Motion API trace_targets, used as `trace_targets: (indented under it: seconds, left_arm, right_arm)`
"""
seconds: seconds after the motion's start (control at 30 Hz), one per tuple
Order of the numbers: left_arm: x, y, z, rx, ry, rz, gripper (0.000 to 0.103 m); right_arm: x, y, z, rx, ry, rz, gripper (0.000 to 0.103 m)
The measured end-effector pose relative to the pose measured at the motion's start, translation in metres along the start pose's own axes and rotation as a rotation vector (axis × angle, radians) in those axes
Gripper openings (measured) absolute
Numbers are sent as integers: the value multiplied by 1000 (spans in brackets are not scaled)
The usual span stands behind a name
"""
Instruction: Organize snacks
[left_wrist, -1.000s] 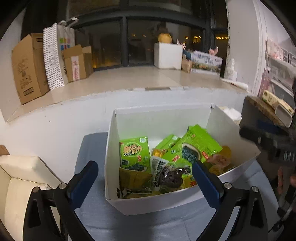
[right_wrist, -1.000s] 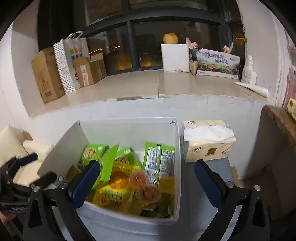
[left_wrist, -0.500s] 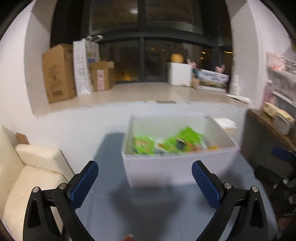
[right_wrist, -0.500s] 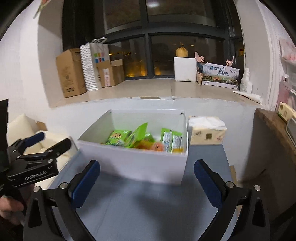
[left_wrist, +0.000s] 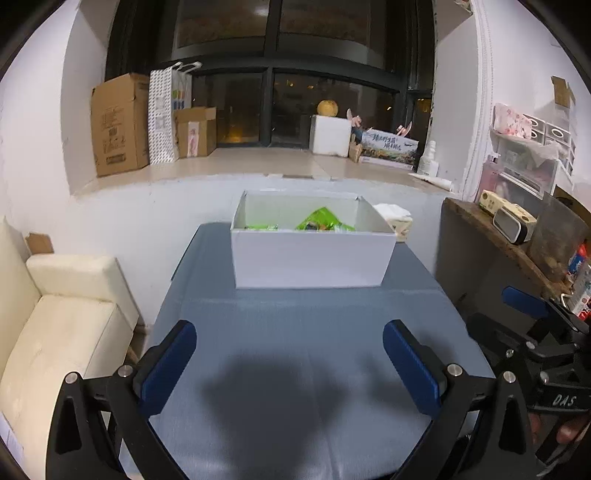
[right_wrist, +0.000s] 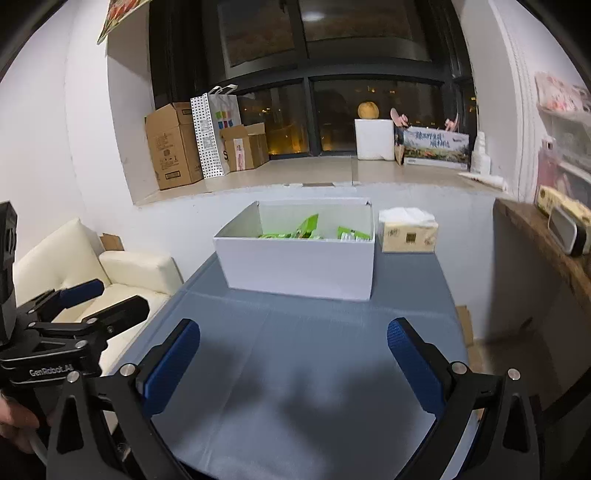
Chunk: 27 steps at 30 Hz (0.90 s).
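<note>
A white box (left_wrist: 310, 258) stands at the far end of the grey-blue table (left_wrist: 295, 350). Green snack packets (left_wrist: 317, 221) show above its rim. It also shows in the right wrist view (right_wrist: 299, 266), with green packets (right_wrist: 306, 230) inside. My left gripper (left_wrist: 290, 365) is open and empty, held over the near part of the table, well back from the box. My right gripper (right_wrist: 293, 363) is open and empty, likewise back from the box. Each gripper shows at the edge of the other's view: the right one (left_wrist: 532, 317), the left one (right_wrist: 92, 299).
A tissue pack (right_wrist: 406, 230) stands right of the box. A cream sofa (left_wrist: 62, 325) is left of the table. A wooden shelf (left_wrist: 509, 236) with small items is on the right. Cardboard boxes (left_wrist: 118, 123) and a paper bag sit on the window ledge behind.
Both grippers have pulled back and away from the box, which was close below them a second ago. Both stayed open and empty.
</note>
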<state>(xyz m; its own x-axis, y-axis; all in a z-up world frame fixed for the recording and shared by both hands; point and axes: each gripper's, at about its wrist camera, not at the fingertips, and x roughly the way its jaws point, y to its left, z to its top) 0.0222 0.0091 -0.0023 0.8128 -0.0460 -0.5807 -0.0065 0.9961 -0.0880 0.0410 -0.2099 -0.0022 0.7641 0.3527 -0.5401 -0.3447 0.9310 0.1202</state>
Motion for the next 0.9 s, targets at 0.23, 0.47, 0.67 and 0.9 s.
trace_targets:
  seconds: [0.23, 0.47, 0.67, 0.9]
  left_arm:
    - [-19, 6, -9, -11, 6, 5, 103]
    - [-18, 5, -8, 2, 8, 17, 103]
    - [-16, 5, -7, 6, 14, 17, 103]
    - [-15, 4, -7, 9, 18, 21, 103]
  right_arm:
    - [-11, 0, -3, 1, 2, 0, 103]
    - [-7, 3, -7, -8, 15, 14, 103]
    - [-8, 1, -5, -5, 14, 10, 103]
    - [-7, -1, -7, -2, 20, 13, 103]
